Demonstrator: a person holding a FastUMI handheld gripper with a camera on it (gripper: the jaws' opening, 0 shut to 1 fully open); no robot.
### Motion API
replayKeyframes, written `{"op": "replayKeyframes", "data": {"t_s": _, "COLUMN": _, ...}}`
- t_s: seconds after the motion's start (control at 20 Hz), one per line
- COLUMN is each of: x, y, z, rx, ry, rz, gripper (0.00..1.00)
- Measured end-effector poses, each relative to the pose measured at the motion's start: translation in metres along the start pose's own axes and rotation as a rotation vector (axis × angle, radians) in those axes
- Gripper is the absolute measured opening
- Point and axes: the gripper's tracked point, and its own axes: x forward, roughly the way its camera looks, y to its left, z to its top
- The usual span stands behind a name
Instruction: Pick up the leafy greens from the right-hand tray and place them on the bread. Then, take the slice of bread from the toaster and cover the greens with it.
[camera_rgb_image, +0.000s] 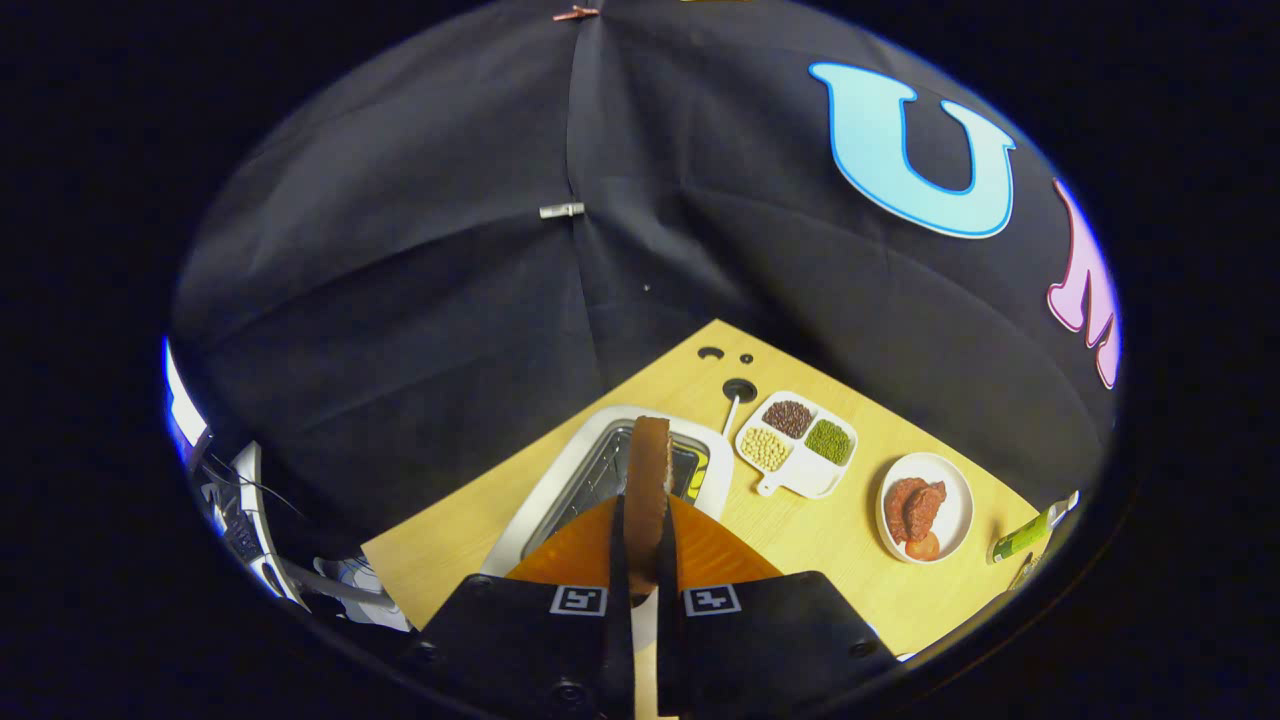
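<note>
At the bottom centre of the frame the tongs (645, 560) are closed down to a narrow gap, both fingers pressing on a slice of bread (648, 480) held on edge, its brown crust running up between them. The thin edge-on grip suits a slice lifted out of a slot, so this is probably the covering step. Just behind the slice, in the lower middle, lies a metal tray (560, 490) on the wooden tabletop (800, 530); what it holds is hidden by the bread and fingers. To the right sit a white divided dish (800, 440) of beans and a small round plate (925, 507) with reddish food. The greens cannot be made out.
</note>
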Motion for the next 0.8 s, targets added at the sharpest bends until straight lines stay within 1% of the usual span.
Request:
{"op": "replayKeyframes", "data": {"t_s": 0.25, "x": -0.037, "y": -0.024, "z": 0.015, "rx": 0.063, "ry": -0.062, "rz": 0.015, "gripper": 0.13}}
{"op": "replayKeyframes", "data": {"t_s": 0.3, "x": -0.042, "y": -0.030, "z": 0.014, "rx": 0.068, "ry": -0.069, "rz": 0.014, "gripper": 0.10}}
{"op": "replayKeyframes", "data": {"t_s": 0.5, "x": -0.075, "y": -0.056, "z": 0.015, "rx": 0.137, "ry": -0.100, "rz": 0.000, "gripper": 0.10}}
{"op": "replayKeyframes", "data": {"t_s": 0.65, "x": -0.095, "y": -0.084, "z": 0.001, "rx": 0.181, "ry": -0.094, "rz": -0.030, "gripper": 0.10}}
{"op": "replayKeyframes", "data": {"t_s": 0.8, "x": -0.113, "y": -0.111, "z": -0.027, "rx": 0.210, "ry": -0.073, "rz": -0.067, "gripper": 0.10}}
